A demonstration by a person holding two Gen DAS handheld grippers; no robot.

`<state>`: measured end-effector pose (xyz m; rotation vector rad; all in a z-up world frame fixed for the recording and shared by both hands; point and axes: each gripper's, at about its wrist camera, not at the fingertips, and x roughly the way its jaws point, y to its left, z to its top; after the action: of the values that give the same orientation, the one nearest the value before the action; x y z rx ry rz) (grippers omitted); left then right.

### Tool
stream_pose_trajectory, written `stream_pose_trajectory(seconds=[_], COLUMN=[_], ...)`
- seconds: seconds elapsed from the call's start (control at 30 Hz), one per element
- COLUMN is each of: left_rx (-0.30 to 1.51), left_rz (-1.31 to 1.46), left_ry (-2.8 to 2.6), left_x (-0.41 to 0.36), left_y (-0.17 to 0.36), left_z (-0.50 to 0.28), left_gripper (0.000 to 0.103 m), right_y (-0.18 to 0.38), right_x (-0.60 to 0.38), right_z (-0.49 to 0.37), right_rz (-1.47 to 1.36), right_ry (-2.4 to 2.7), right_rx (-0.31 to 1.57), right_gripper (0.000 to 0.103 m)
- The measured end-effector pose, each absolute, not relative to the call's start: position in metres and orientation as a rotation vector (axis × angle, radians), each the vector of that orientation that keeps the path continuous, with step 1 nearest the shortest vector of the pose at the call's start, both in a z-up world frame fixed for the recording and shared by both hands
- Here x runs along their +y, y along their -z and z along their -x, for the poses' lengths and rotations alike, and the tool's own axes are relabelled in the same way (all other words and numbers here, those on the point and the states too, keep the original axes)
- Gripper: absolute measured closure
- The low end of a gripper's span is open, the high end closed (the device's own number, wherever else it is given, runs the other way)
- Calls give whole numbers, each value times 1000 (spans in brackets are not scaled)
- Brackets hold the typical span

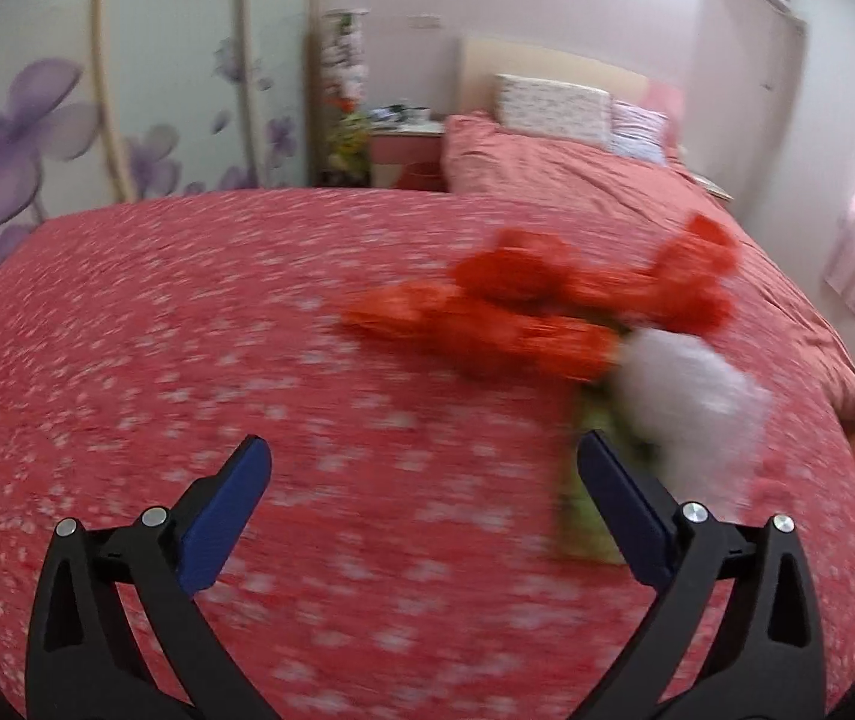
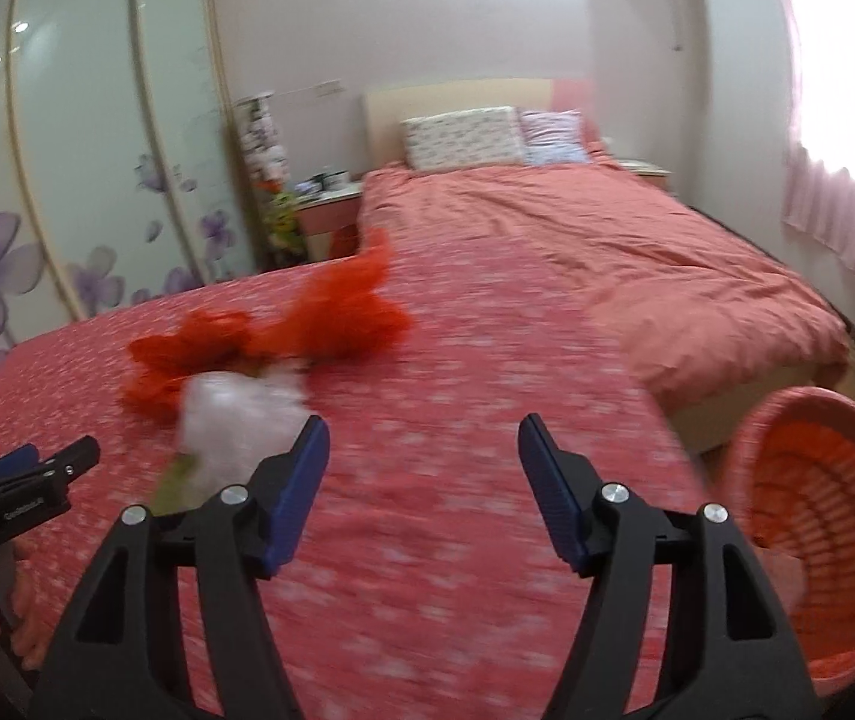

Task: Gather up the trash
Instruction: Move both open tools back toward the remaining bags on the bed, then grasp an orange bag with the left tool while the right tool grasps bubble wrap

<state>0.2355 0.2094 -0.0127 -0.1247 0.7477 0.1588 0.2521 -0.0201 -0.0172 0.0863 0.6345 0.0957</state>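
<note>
A crumpled orange-red plastic bag, a white crumpled plastic wad and a green wrapper lie together on a red flowered cloth surface. My left gripper is open and empty, just left of the green wrapper; it also shows at the left edge of the right wrist view. My right gripper is open and empty, to the right of the white wad. Both views are motion-blurred.
A pink woven basket stands on the floor at the right, below the cloth's edge. Behind is a bed with pillows, a nightstand, a flowered wardrobe and a curtained window.
</note>
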Motion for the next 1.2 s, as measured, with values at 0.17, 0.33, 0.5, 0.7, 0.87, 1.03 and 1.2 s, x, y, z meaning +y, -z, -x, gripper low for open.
stream_pose_trajectory(seconds=[0.17,0.33,0.5,0.7,0.87,1.03,1.2], left_rx=[779,717,682,775,734,755,827], left_rz=[189,84,76,96,117,158,168], left_ry=[-195,-231,-189,-137,-93,-96,-105], left_x=[248,252,252,237,217,206,198], left_y=[20,19,16,23,20,20,31], left_z=[-241,-234,-234,-256,-268,-294,-330], left_gripper=[2,2,2,2,2,3,23], right_y=[23,24,35,57,51,44,47], right_x=[35,75,95,80,40,-6,-32], right_z=[-274,-291,-304,-311,-302,-293,-288], right_rz=[-55,-13,56,64,6,-43,-45], right_ry=[-164,-211,-238,-208,-151,-68,-28], right_rx=[659,663,707,786,760,727,728], right_gripper=[36,35,36,76,88,89,89])
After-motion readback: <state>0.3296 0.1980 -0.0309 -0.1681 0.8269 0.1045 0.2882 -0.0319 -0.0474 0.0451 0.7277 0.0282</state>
